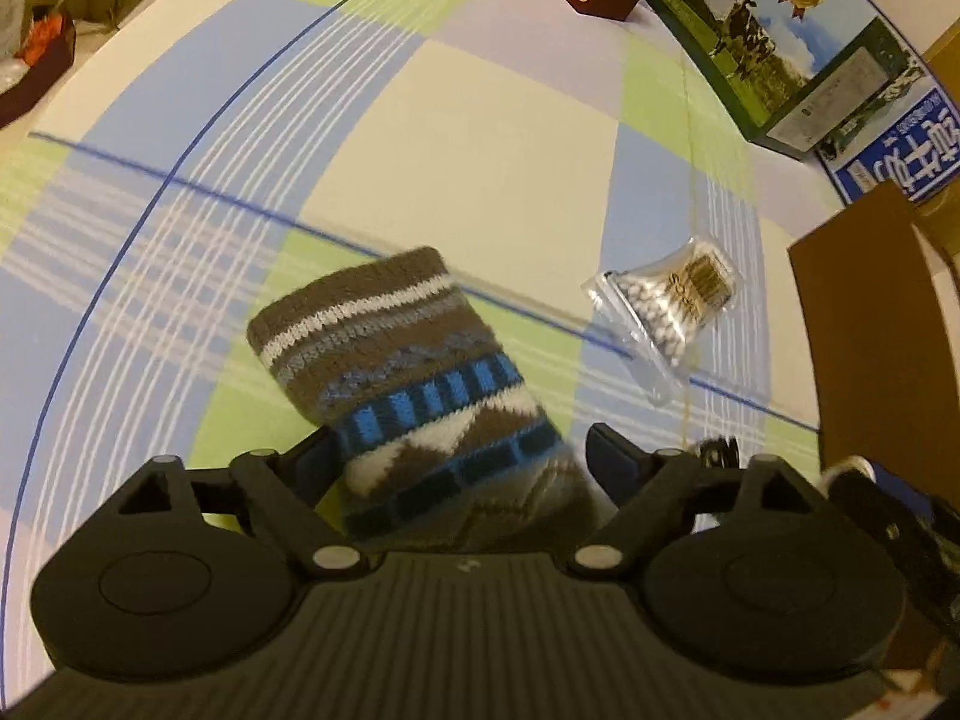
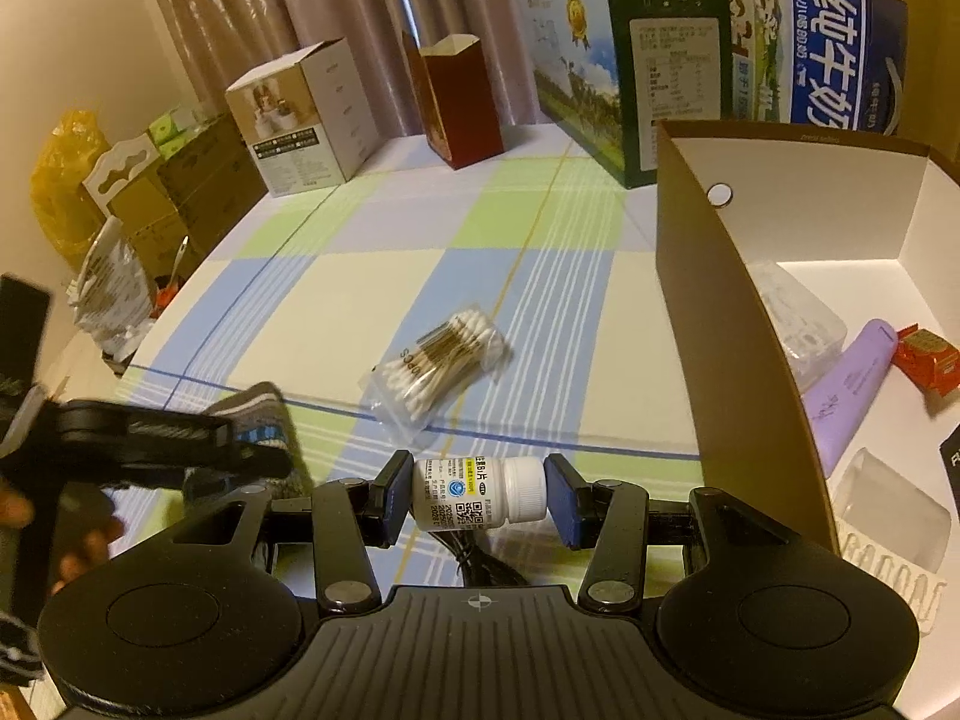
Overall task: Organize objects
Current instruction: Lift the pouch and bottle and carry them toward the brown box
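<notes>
Bottle [image 2: 480, 495], nearest the right-wrist view: small white plastic pill bottle, labelled, lying sideways between the pads of the right gripper [image 2: 477, 498], base on one pad and cap on the other; clamped and held clear of the cloth. Judged light, rigid, smooth-walled, so liable to slip or pivot if the squeeze slackens; an end-to-end hold suits it

Sock [image 1: 420, 396], nearest the left-wrist view: knitted, brown with white and blue bands, lying between the spread jaws of the left gripper [image 1: 459, 456], which stand wide with a clear gap on the right side; whether the left pad touches the knit cannot be told. Nothing gripped. Judged soft, light, floppy, high-friction; best pinched across a bunched fold, since a single layer would sag and drag

Swabs [image 2: 441, 363], mid-table, just beyond the sock: clear bag of cotton swabs lying flat on the checked tablecloth [image 2: 360, 312]. Judged very light, crinkly, slick film; take it by the sealed edge or across the bundle

Box [image 2: 708, 276], right: open brown carton, white inside, already holding a purple tube [image 2: 849, 387], a red packet [image 2: 924, 354] and clear plastic packaging; the likely place for the loose items

Far edge: a white carton, a dark red carton and two milk cartons, standing upright, well apart from the work
</notes>
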`<state>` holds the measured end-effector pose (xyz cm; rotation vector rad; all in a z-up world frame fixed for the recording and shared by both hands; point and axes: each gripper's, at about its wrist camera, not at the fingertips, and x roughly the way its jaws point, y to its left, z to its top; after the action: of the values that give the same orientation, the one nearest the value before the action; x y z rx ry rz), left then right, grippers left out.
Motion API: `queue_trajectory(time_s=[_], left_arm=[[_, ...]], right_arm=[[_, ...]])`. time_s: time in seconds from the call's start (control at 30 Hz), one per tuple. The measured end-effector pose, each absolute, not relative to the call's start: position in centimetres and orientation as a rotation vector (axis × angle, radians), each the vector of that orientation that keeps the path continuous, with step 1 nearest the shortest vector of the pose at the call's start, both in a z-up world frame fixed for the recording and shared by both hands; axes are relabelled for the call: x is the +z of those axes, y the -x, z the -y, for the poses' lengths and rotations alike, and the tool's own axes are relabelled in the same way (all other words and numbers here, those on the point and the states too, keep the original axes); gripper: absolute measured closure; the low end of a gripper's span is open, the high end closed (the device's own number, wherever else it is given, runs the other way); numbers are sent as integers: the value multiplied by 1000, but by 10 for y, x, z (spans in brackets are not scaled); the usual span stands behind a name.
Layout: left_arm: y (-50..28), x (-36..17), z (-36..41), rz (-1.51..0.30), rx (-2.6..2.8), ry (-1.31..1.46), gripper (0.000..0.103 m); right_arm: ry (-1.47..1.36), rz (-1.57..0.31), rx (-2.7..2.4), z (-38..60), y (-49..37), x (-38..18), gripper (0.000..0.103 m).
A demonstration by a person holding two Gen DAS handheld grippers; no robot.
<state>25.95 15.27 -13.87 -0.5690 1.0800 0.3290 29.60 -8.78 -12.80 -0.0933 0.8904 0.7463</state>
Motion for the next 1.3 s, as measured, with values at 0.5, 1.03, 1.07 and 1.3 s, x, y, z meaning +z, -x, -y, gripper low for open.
queue_trajectory(time_s=[0.5, 1.03, 1.07, 1.3], left_arm=[[-268, -144, -128, -1100, 303, 200, 49], [-209, -96, -126, -1043, 250, 287, 75], [-206, -90, -123, -1033, 243, 287, 75], [-192, -49, -94, -962, 163, 275, 75]], right_arm=[[100, -893, 752, 90, -291, -126, 59], [91, -863, 810, 102, -266, -108, 59], [88, -860, 815, 104, -263, -105, 59], [62, -821, 841, 133, -241, -80, 59]])
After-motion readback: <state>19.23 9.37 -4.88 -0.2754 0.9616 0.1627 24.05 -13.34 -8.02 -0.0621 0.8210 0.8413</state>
